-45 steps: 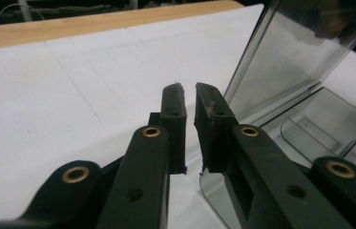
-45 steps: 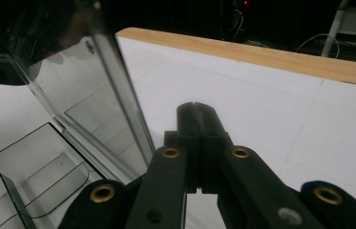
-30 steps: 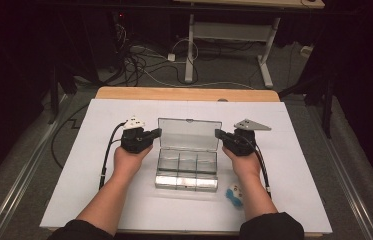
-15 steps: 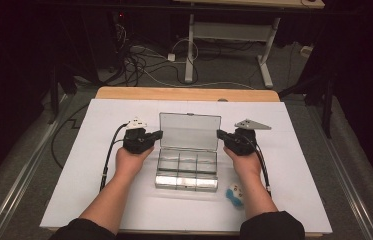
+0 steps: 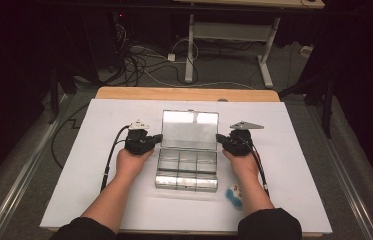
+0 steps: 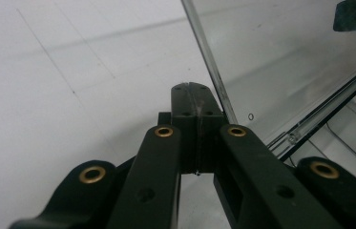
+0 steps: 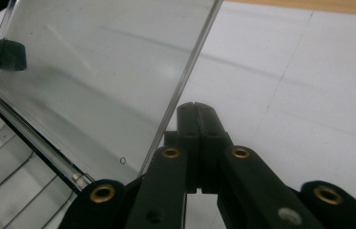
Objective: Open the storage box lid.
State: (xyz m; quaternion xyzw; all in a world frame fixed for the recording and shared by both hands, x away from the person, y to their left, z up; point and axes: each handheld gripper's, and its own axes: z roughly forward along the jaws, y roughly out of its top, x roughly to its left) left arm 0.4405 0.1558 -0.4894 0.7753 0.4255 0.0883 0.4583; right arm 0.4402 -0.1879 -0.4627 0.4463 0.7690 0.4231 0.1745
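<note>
In the high view we see one clear plastic box (image 5: 188,167) at the middle of the white desk (image 5: 74,175), with its lid (image 5: 190,129) standing open at the 12 o'clock side. We count six compartments in the base, in two rows of three, and we cannot tell whether anything lies in them. The left claw (image 5: 157,137) sits at 9 o'clock of the lid and the right claw (image 5: 219,137) at 3 o'clock, each just beside a side edge of the lid. One small blue and white object (image 5: 234,194) lies at 5 o'clock of the box, near the right forearm.

In the left gripper view the left claw (image 6: 195,90) is closed with nothing between its jaws, and its tip is right at the lid's edge (image 6: 209,62).

In the right gripper view the right claw (image 7: 196,110) is also closed and empty, just beside the other lid edge (image 7: 185,76).

We judge that the opening is done, and that closing the lid or filling the compartments is what remains.
</note>
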